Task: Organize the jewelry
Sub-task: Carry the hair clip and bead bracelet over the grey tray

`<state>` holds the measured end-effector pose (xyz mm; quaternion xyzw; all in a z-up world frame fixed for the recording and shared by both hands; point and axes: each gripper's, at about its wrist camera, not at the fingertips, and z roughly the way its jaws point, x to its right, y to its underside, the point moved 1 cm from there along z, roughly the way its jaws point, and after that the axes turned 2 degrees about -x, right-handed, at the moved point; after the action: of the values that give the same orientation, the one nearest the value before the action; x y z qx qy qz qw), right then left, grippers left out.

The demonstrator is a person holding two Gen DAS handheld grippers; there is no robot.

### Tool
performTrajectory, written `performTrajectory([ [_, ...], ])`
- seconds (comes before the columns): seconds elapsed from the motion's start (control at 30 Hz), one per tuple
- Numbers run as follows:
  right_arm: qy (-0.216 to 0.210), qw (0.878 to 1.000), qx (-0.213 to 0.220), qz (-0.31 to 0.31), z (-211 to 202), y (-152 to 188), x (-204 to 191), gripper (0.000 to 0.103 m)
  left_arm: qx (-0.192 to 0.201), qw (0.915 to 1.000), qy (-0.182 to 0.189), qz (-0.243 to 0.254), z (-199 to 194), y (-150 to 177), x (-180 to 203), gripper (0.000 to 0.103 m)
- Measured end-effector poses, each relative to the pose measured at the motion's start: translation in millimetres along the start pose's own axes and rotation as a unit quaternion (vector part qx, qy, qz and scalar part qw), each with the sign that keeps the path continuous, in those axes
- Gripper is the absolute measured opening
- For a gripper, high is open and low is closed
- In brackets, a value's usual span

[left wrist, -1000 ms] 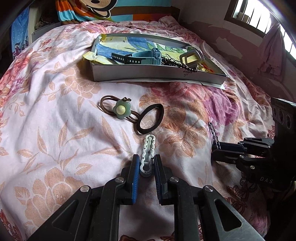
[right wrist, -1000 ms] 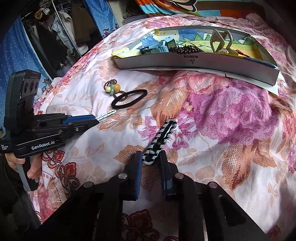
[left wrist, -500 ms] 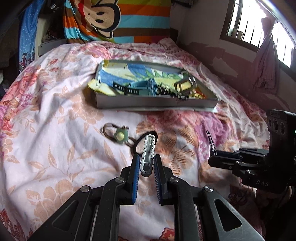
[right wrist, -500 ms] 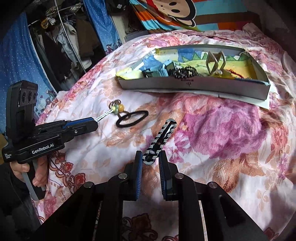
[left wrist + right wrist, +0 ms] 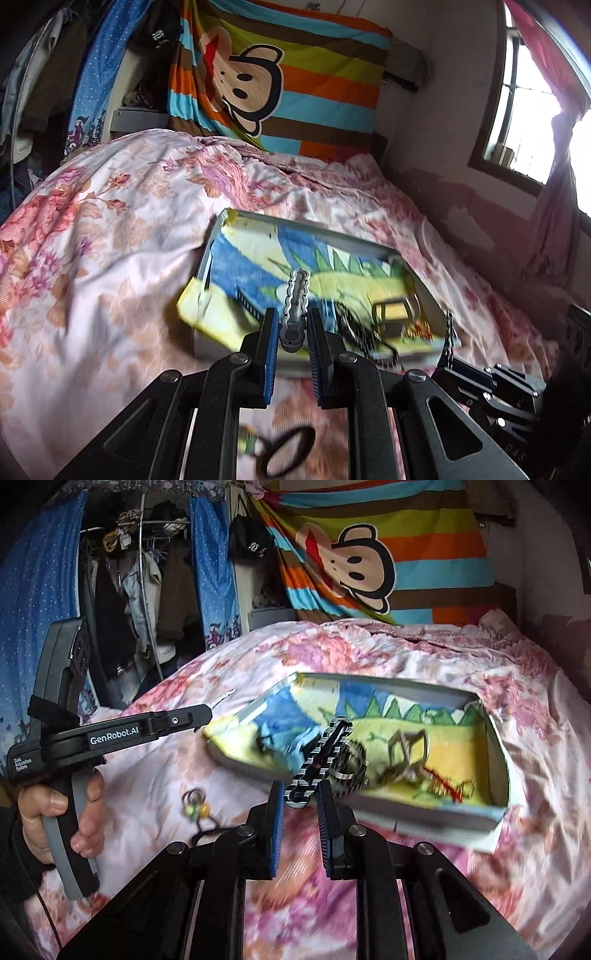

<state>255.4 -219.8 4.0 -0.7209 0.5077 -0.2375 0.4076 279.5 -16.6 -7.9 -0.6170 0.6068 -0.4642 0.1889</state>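
My left gripper (image 5: pixel 291 334) is shut on a grey-white wavy hair clip (image 5: pixel 296 295) and holds it in the air just before the near edge of the shallow grey box (image 5: pixel 310 227). My right gripper (image 5: pixel 301 799) is shut on a black-and-white striped hair clip (image 5: pixel 325 755) and holds it above the box's (image 5: pixel 495 738) near left part. The box holds a watch, a beige claw clip (image 5: pixel 404 751) and a dark bead chain. A black hair tie (image 5: pixel 286 452) and a bobble tie (image 5: pixel 194 808) lie on the floral bedspread below.
The left gripper (image 5: pixel 155 725) and the hand on it show at the left of the right wrist view. The right gripper (image 5: pixel 491 380) shows at the lower right of the left wrist view. A striped monkey blanket (image 5: pixel 273 85) hangs behind the bed; clothes hang at left.
Both grippers have risen off the bedspread with their clips and moved forward to the box. The hair ties stay behind on the bed.
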Motion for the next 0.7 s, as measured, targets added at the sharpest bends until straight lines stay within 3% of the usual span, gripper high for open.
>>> performTrajectory([
  [0.13, 0.011, 1.000, 0.005, 0.003, 18.3, -12.5, 8.5, 0.016, 0.003, 0.9998, -0.003, -0.021, 25.3, -3.6, -9.1, 0.015],
  [0.23, 0.022, 1.000, 0.010, 0.012, 30.5, -11.8, 17.6, 0.016, -0.017, 0.9995, -0.015, -0.023, 42.7, 1.3, -17.6, 0.015],
  [0.47, 0.023, 0.998, 0.006, 0.060, 49.7, 4.8, 33.8, 0.016, -0.024, 0.9993, -0.010, -0.027, 48.7, 6.6, -23.8, 0.015],
  [0.7, 0.025, 0.998, -0.008, 0.062, 61.1, 11.1, 32.8, 0.016, -0.047, 0.9986, -0.018, -0.017, 59.8, 13.9, -23.5, 0.015],
])
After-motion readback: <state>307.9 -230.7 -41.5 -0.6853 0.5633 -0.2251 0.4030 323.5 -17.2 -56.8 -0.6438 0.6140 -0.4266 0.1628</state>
